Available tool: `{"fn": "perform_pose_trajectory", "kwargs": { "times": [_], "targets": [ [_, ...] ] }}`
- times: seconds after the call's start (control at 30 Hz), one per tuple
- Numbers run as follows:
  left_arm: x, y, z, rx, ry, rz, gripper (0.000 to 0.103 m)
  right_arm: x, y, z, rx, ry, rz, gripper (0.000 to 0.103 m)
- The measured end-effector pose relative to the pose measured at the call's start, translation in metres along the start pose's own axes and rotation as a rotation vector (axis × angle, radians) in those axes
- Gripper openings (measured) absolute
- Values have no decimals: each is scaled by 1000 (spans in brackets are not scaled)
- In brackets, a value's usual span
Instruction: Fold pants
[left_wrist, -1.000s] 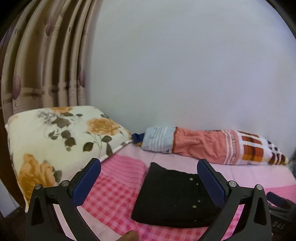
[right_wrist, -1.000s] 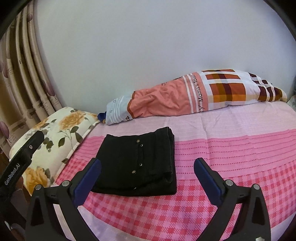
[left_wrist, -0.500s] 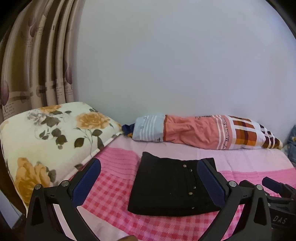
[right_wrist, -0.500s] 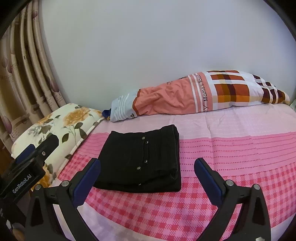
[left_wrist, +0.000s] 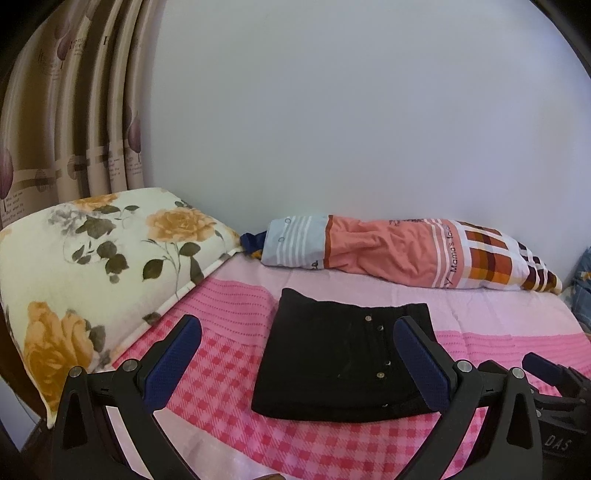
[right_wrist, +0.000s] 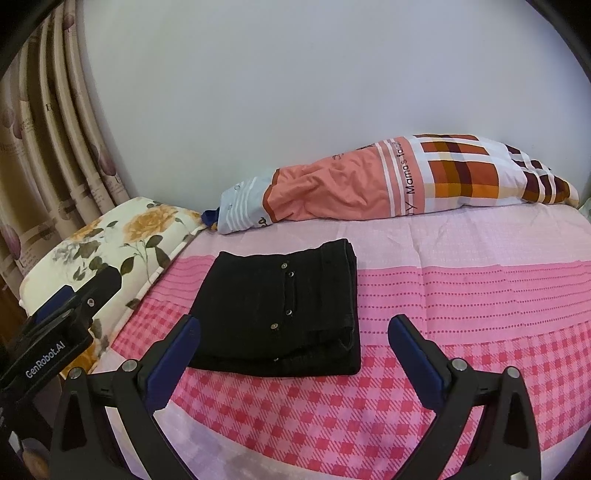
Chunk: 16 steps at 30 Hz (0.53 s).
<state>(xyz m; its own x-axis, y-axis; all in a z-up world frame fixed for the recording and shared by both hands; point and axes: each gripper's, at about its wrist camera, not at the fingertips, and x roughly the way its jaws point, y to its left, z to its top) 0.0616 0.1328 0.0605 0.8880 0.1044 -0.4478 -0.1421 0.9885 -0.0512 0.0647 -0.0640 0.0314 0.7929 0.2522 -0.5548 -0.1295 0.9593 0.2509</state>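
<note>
Left gripper (left_wrist: 297, 352) hangs above the near edge of the bed, jaws spread wide, nothing between them. Right gripper (right_wrist: 293, 354) matches it: gaping apart, empty, hovering clear of the cloth. Neither one touches the pants.

And the pants (right_wrist: 284, 308) look finished, folks. One pair, black, folded into a compact rectangle, layers stacked along the right side, a row of small metal studs running down the top face. The bundle lies flat on the pink checked bedsheet (right_wrist: 461, 295), toward the left half of the bed, just beside the pillow but apart from it. My read: the folding is done, and all that's left is at most a tidy-up or pulling away. No loose leg or flap shows.

Count, left to right: one curtain (left_wrist: 74, 122) with several pleats, one flowered pillow (left_wrist: 103, 258), one pair of pants, one rolled orange-and-plaid blanket (left_wrist: 406, 254) against the wall. A scrap of something blue sits at the far right edge of the left view; too little shows to name it.
</note>
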Motion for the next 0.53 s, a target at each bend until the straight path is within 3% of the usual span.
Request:
{"fn": "perform_pose_trajectory", "kwargs": {
  "times": [0.53],
  "targets": [
    [17,8,-9,-14,34,3,103,7,-6,-3,-4,24,-1,101]
  ]
}}
